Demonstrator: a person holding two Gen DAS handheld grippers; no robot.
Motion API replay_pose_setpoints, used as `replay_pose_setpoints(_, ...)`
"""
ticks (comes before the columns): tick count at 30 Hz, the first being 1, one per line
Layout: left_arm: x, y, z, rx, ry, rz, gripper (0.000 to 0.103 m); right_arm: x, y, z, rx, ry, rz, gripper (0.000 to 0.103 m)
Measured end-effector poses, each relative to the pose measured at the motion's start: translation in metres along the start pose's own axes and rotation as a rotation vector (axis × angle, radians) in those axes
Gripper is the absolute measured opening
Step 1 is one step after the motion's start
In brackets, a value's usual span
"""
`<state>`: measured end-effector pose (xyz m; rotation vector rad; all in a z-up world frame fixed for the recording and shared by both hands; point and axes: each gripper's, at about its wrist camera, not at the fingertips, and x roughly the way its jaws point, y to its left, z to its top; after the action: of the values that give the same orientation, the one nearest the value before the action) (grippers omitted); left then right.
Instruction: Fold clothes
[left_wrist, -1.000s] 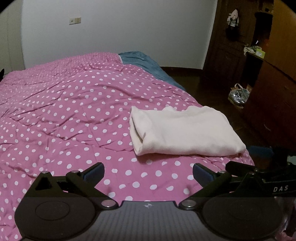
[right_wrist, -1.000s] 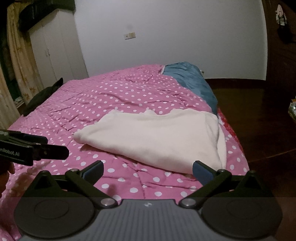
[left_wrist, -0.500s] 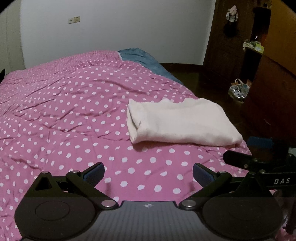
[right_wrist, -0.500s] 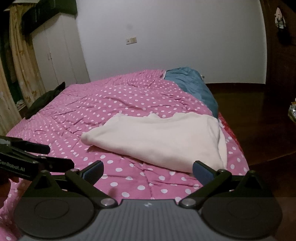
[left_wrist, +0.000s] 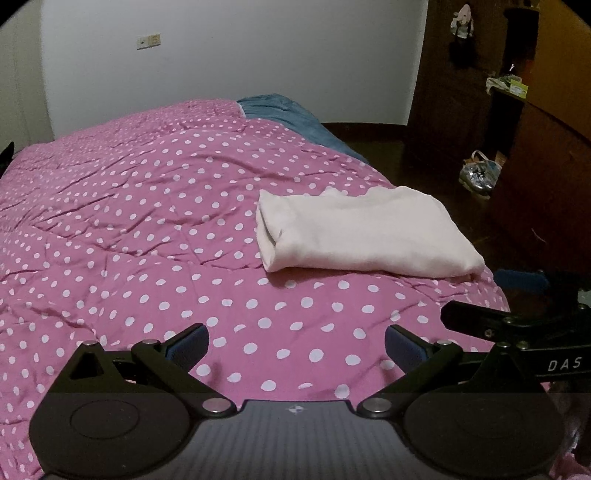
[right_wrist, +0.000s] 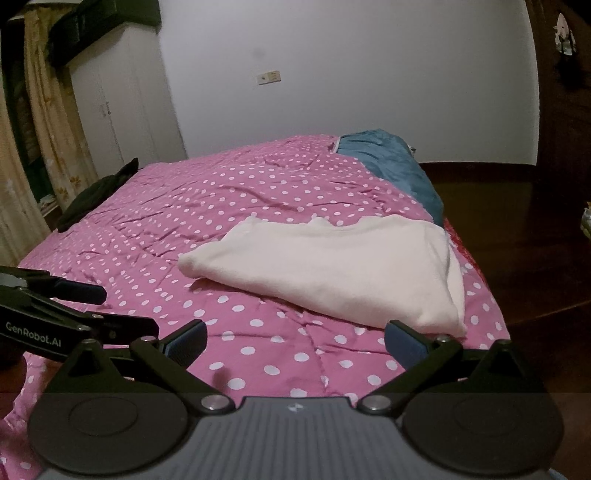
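A cream garment lies folded into a flat rectangle near the right edge of the bed, on the pink polka-dot cover. The same cream garment fills the middle of the right wrist view. My left gripper hovers open over the cover, short of the garment, with nothing between its fingers. My right gripper is open too and holds nothing; its right fingertip sits close to the garment's near corner. Each gripper shows at the edge of the other's view.
A blue blanket lies at the bed's far right corner. A dark garment rests at the far left edge near a white wardrobe and curtain. Dark wood floor and wooden furniture stand right of the bed, with a bag on the floor.
Both grippers have drawn back and risen a little from the folded garment, which now sits farther off in both views. The garment itself has not moved.
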<state>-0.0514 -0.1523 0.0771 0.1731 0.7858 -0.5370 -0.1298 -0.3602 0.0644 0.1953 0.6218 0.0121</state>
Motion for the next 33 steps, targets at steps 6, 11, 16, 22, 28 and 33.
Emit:
replay_pose_setpoints(6,-0.005,-0.002,-0.003,0.009,-0.007,0.006,0.103,-0.003,0.003,-0.002,0.000,0.000,0.003,0.103)
replay_pose_setpoints(11,-0.008,-0.004,-0.005,0.016,-0.011,0.011,0.103,-0.004,0.005,-0.004,0.001,0.000,0.005,0.103)
replay_pose_setpoints(16,-0.010,-0.004,-0.006,0.020,-0.013,0.018,0.103,-0.007,0.006,-0.005,-0.003,-0.003,0.006,0.103)
replay_pose_setpoints(22,-0.012,-0.006,-0.008,0.024,-0.013,0.025,0.103,-0.009,0.007,-0.006,-0.003,-0.006,0.007,0.103)
replay_pose_setpoints(28,-0.014,-0.006,-0.009,0.026,-0.018,0.030,0.103,-0.010,0.009,-0.007,-0.003,-0.006,0.006,0.103)
replay_pose_setpoints(33,-0.015,-0.007,-0.010,0.028,-0.021,0.034,0.103,-0.013,0.010,-0.007,-0.007,-0.009,0.005,0.103)
